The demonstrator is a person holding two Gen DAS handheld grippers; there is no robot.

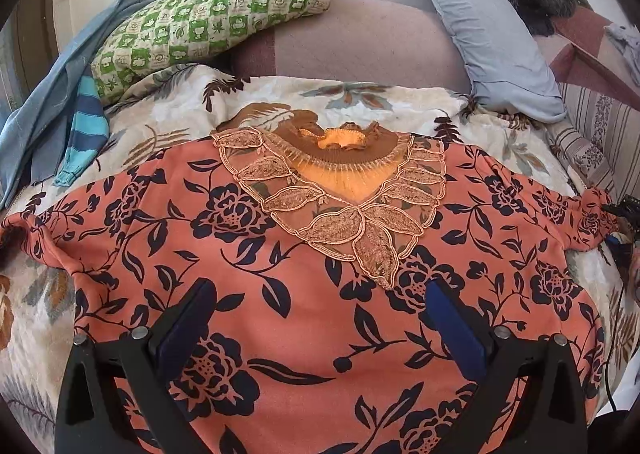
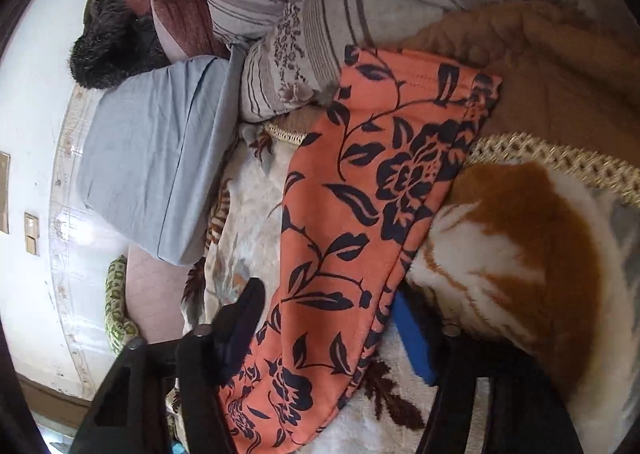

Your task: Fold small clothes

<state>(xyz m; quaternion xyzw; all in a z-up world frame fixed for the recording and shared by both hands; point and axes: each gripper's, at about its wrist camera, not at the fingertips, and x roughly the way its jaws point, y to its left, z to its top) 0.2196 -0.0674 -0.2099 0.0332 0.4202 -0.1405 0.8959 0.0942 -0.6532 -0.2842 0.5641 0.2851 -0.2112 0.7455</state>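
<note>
The right gripper (image 2: 324, 314) is seen half closed astride the sleeve (image 2: 360, 214), a firm pinch not discernible. The left gripper (image 1: 320, 306) is held wide open, empty, above the blouse (image 1: 280, 254) spread flat on the blanket (image 1: 168, 122).

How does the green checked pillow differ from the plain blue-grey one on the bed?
The green checked pillow has a pattern of small green and cream squares; the blue-grey pillow is one plain colour. The green one lies left of the blouse's collar, the blue-grey one to its right. Both rest at the far end of the bed.
</note>
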